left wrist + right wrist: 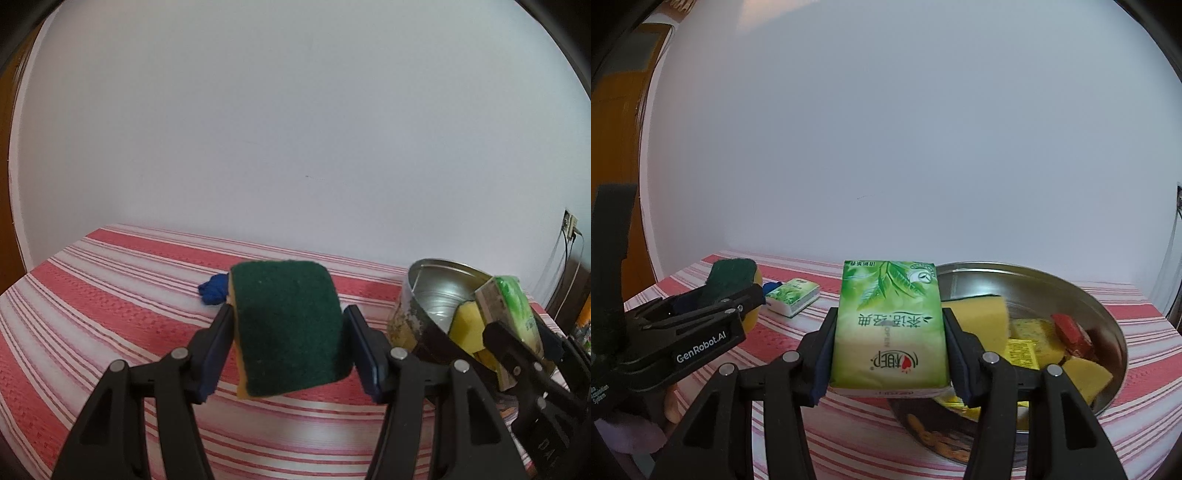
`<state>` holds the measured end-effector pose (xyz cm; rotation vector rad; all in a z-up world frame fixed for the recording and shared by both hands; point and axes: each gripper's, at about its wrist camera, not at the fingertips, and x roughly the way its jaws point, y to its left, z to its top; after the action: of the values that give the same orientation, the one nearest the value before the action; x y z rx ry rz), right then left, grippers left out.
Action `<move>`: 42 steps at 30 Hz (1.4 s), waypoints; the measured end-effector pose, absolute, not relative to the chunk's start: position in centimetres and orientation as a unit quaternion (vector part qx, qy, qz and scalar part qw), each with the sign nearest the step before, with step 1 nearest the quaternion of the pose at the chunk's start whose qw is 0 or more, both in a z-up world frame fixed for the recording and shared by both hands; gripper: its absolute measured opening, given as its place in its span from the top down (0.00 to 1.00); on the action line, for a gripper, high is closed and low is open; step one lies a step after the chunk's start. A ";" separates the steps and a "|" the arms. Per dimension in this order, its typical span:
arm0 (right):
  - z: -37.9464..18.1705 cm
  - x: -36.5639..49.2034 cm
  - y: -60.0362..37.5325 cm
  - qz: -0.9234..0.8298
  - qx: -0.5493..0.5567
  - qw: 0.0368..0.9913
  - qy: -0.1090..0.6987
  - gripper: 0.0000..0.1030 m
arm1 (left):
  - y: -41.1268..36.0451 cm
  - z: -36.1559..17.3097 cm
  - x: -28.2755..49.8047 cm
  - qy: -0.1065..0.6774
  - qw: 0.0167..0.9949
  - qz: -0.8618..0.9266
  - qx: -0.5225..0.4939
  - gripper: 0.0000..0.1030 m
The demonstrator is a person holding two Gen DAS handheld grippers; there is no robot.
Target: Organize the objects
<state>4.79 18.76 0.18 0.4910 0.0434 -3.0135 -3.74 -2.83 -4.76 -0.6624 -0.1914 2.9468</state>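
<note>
My left gripper point(288, 328) is shut on a green-and-yellow scouring sponge point(288, 325) and holds it above the red-striped tablecloth point(110, 295). My right gripper point(888, 339) is shut on a green tissue pack point(890, 328), held over the near left rim of a steel bowl point(997, 280). The bowl holds yellow sponges point(979, 317), yellow packets point(1027, 347) and a red wrapped piece point(1071, 328). In the left wrist view the bowl point(439, 291) and the right gripper with the pack point(513, 310) are at the right. The left gripper also shows in the right wrist view point(713, 306).
A second green tissue pack point(792, 297) lies on the cloth behind the left gripper, next to a small blue object point(772, 286), which also shows in the left wrist view point(214, 291). A white wall stands behind the table. A wall socket with cables point(570, 225) is at the far right.
</note>
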 end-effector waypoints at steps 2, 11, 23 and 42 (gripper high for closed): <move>0.3 5.1 19.3 -0.987 0.155 0.038 0.013 0.47 | -2.5 -4.9 -3.8 -0.064 0.061 0.972 -0.219 0.42; 0.9 5.7 21.9 -0.990 0.138 0.012 0.005 0.47 | -0.1 -4.2 -3.2 -0.064 0.080 0.973 -0.206 0.42; 1.7 6.5 25.7 -0.993 0.111 -0.037 -0.002 0.47 | 4.1 -2.4 -3.0 -0.042 0.113 0.976 -0.181 0.42; 2.1 5.6 29.1 -0.988 0.106 -0.115 -0.016 0.47 | 11.4 -2.2 -4.9 -0.027 0.174 0.965 -0.196 0.42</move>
<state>5.60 29.09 2.14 0.3598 -0.0556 -3.3528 -4.94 11.35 -2.25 -0.5550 -0.0764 2.7344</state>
